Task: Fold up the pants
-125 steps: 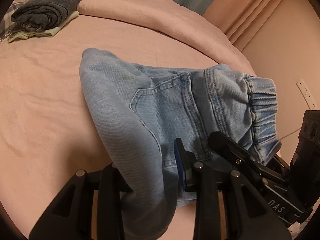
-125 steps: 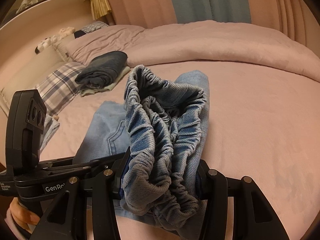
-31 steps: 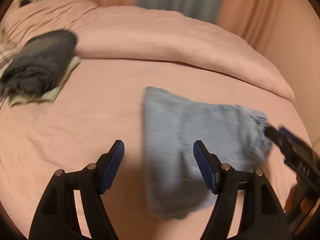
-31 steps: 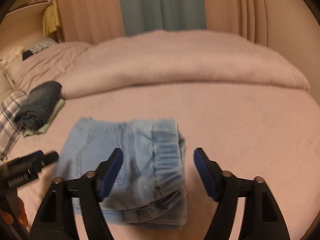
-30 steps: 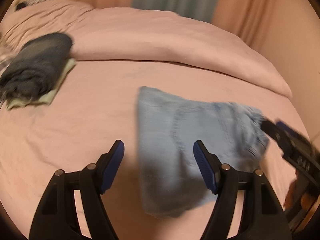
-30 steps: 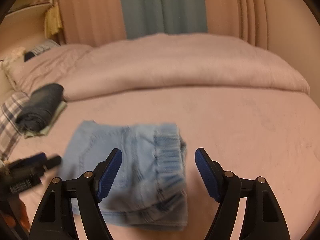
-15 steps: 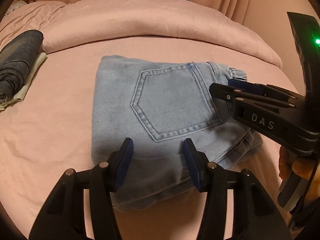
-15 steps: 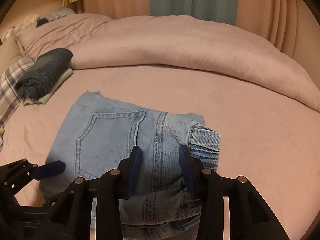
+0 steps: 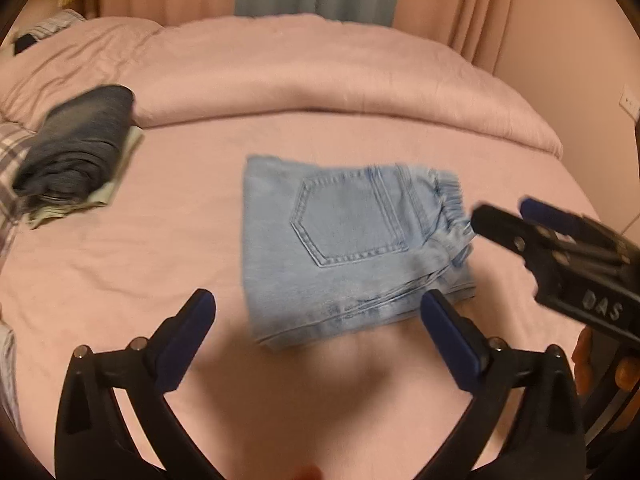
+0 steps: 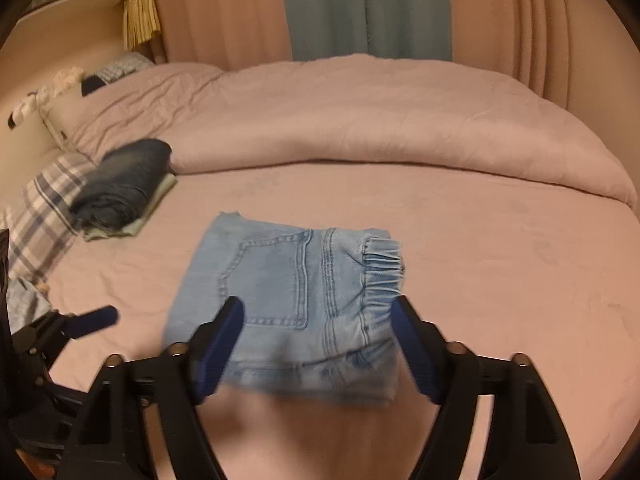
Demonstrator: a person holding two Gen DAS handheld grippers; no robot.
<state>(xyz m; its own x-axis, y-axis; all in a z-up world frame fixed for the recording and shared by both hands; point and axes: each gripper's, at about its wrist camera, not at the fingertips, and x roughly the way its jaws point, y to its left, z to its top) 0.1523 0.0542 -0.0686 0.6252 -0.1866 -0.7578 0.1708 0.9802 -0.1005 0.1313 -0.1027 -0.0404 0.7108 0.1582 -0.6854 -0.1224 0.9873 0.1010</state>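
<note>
The light blue jeans (image 9: 352,240) lie folded into a compact rectangle on the pink bed, back pocket up and elastic waistband at the right. They also show in the right wrist view (image 10: 296,296). My left gripper (image 9: 318,320) is open and empty, held above the bed just short of the jeans' near edge. My right gripper (image 10: 318,328) is open and empty above the jeans' near edge. The right gripper also shows in the left wrist view (image 9: 516,216), next to the waistband.
A folded dark denim garment (image 9: 76,148) sits on a pale green cloth at the left of the bed; it also shows in the right wrist view (image 10: 124,182). A rolled pink duvet (image 9: 340,76) runs across the back. A plaid pillow (image 10: 44,204) lies at far left.
Both grippers, partly closed low over the jeans half a second ago, have opened wide and pulled back. The folded jeans stay flat on the bed.
</note>
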